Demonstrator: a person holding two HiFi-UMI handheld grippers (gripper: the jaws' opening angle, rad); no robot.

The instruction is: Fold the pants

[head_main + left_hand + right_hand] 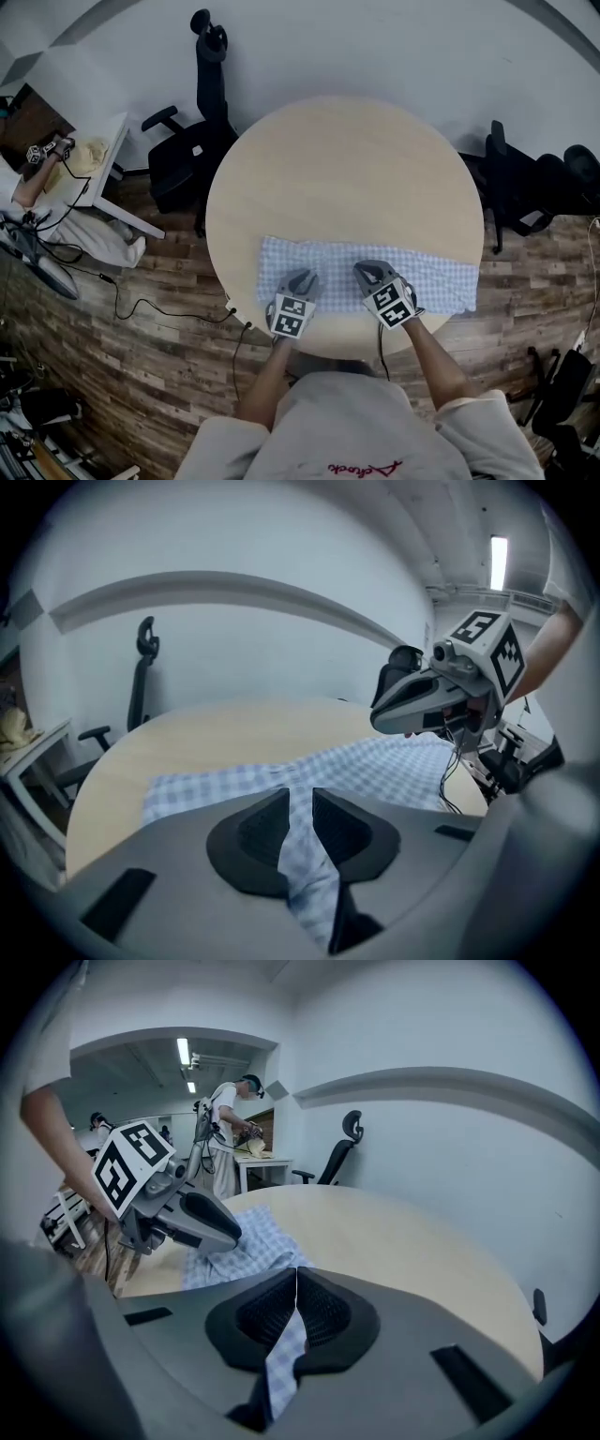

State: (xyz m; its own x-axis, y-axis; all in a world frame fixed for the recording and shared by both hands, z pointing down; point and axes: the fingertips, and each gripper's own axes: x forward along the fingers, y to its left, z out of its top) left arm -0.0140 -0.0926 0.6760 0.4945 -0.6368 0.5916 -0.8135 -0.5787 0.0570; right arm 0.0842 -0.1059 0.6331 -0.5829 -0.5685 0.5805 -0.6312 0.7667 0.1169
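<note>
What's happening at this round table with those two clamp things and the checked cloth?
A person at the round wooden table holds a two-jaw gripper in each hand and is folding blue checked pants. The pants lie in a long strip along the table's near edge. The left gripper has cloth between its jaws towards the strip's left end. The right gripper is clamped shut on cloth near the middle.

Light: cool, even, rather dim; ceiling strip light (pixel 498 562) blown out white. Shadows: soft, faint. Distortion: heavy fisheye, black corners, every view. Focus: near foreground smeared in both gripper views; checked pants (pixel 441 277) crisp in head view.
</note>
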